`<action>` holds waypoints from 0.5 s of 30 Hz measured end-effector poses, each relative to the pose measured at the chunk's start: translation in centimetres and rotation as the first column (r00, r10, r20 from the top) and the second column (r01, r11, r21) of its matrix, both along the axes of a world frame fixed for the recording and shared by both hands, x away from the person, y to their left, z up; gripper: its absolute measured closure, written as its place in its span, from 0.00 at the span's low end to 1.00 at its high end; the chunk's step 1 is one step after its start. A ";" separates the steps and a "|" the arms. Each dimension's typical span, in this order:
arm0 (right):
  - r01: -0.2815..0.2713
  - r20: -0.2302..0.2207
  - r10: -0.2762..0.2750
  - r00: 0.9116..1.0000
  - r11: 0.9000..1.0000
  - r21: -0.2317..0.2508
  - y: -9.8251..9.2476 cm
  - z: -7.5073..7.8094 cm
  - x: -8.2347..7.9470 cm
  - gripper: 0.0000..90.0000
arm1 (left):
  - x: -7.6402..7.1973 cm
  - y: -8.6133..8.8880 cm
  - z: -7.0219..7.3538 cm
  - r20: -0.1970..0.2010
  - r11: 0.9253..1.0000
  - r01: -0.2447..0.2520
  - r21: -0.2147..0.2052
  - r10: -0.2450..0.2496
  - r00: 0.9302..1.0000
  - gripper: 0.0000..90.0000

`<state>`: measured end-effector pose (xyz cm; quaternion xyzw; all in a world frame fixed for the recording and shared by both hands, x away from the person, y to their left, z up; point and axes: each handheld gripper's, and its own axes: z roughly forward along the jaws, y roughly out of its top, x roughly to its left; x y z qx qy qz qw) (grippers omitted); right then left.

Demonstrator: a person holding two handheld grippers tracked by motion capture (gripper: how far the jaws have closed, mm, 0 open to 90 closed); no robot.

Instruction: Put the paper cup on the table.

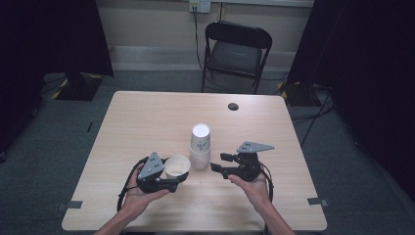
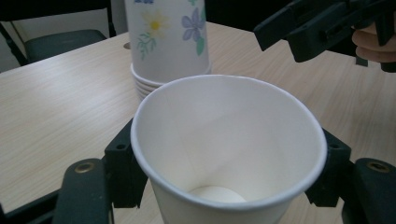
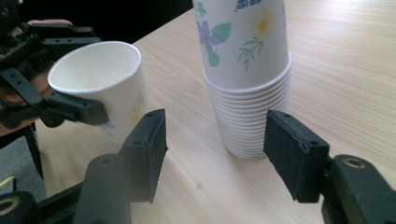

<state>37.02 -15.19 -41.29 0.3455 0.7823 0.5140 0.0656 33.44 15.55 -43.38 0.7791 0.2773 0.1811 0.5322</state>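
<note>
An upside-down stack of flowered paper cups stands on the wooden table near its middle. Just left of the stack, my left gripper is shut on a single white paper cup, held upright with its mouth open. My right gripper is open a little to the right of the stack, jaws pointing at its lower rims with nothing between them. The right gripper also appears at the top right of the left gripper view.
A black folding chair stands beyond the far edge of the table. A dark round hole sits in the tabletop at the far right. Dark curtains flank the room and cables lie on the floor.
</note>
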 end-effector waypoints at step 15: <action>0.026 0.002 -0.026 1.000 1.000 -0.008 -1.2 -0.4 0.4 0.39 | 0.9 1.3 0.7 -0.010 0.992 -0.100 -0.072 0.099 0.995 0.32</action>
